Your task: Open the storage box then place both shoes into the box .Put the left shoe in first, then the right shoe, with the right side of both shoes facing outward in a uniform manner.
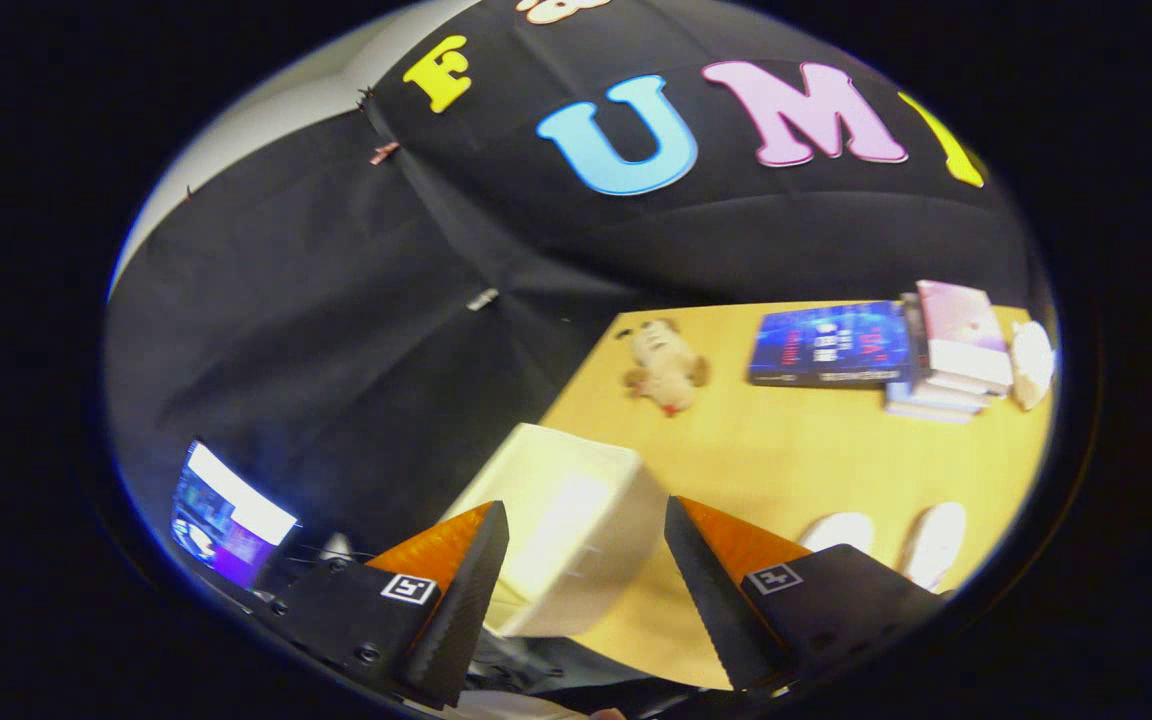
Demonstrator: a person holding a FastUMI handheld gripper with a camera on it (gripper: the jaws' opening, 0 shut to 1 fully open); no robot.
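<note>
My gripper (pixel 586 545) is open, its two orange-and-black fingers spread wide with nothing held. Between and just beyond the fingertips stands the white storage box (pixel 576 520), near the left corner of the wooden table (pixel 786 440); its lid looks closed. Two white shoes (pixel 896 540) lie side by side on the table just past my right finger (pixel 726 560), toes pointing away. The view is tilted and the gripper hovers above the table, apart from the box.
A small plush dog (pixel 664 366) lies beyond the box. A blue book (pixel 829 343) and a stack of books (pixel 951 350) rest at the table's far side, with a white object (pixel 1031 362) beside them. A lit screen (pixel 226 515) stands off the table beyond my left finger.
</note>
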